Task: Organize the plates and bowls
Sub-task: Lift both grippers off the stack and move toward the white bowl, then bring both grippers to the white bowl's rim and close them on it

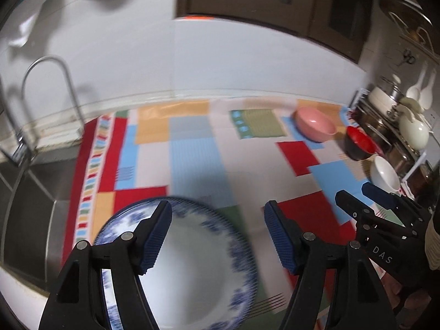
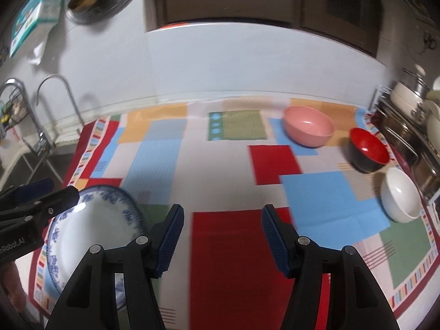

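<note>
While both stand released with nothing between their pads, the left claw hangs just above the blue-and-white plate lying on the patchwork cloth over the surface, and the right claw hangs beside it. Ahead and right of the right claw stand a pink bowl, a red bowl and a white bowl, near one another.

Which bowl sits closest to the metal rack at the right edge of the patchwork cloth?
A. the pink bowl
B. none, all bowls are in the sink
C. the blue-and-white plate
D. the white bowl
D: in the right wrist view the white bowl stands right beside the metal rack, nearer to it than the red-and-black bowl, while the pink bowl sits further in on the cloth.
</note>
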